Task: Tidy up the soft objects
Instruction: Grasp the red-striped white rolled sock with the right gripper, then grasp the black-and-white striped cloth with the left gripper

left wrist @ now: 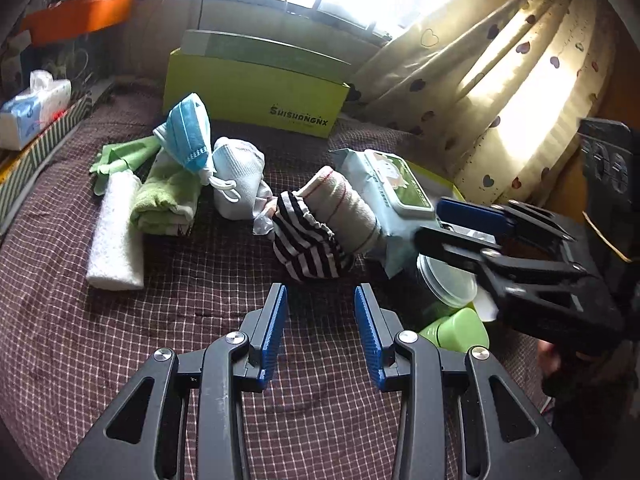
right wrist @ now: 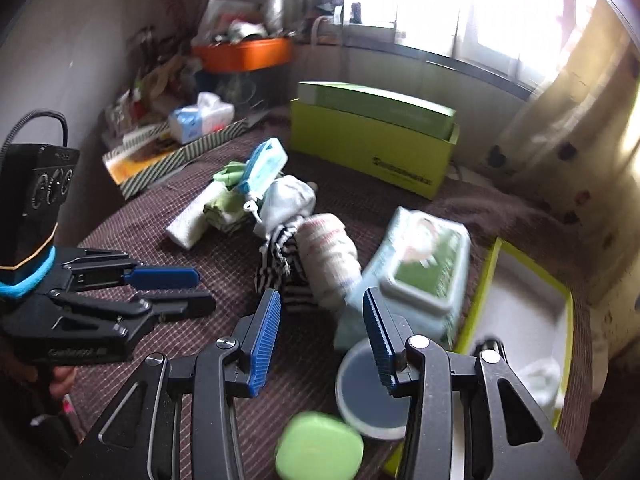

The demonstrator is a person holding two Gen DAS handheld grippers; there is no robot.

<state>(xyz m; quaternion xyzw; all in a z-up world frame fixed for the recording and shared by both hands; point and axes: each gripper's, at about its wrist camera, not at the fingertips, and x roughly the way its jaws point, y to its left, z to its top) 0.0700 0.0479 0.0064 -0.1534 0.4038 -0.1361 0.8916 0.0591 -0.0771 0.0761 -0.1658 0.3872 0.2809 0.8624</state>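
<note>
Near the striped sock (left wrist: 310, 240), both the left gripper (left wrist: 320, 328) and right gripper (right wrist: 320, 334) hang spread, empty (crowded roll (left wrist: 344, 208) may snag, tumble).

Yellow-green box (left wrist: 256, 92), front face, low right corner: "SUISHONGNX" in dark caps. Small line under it too tiny to read. Wipes pack (left wrist: 394, 188) near box: label print blurred, unreadable.
</note>
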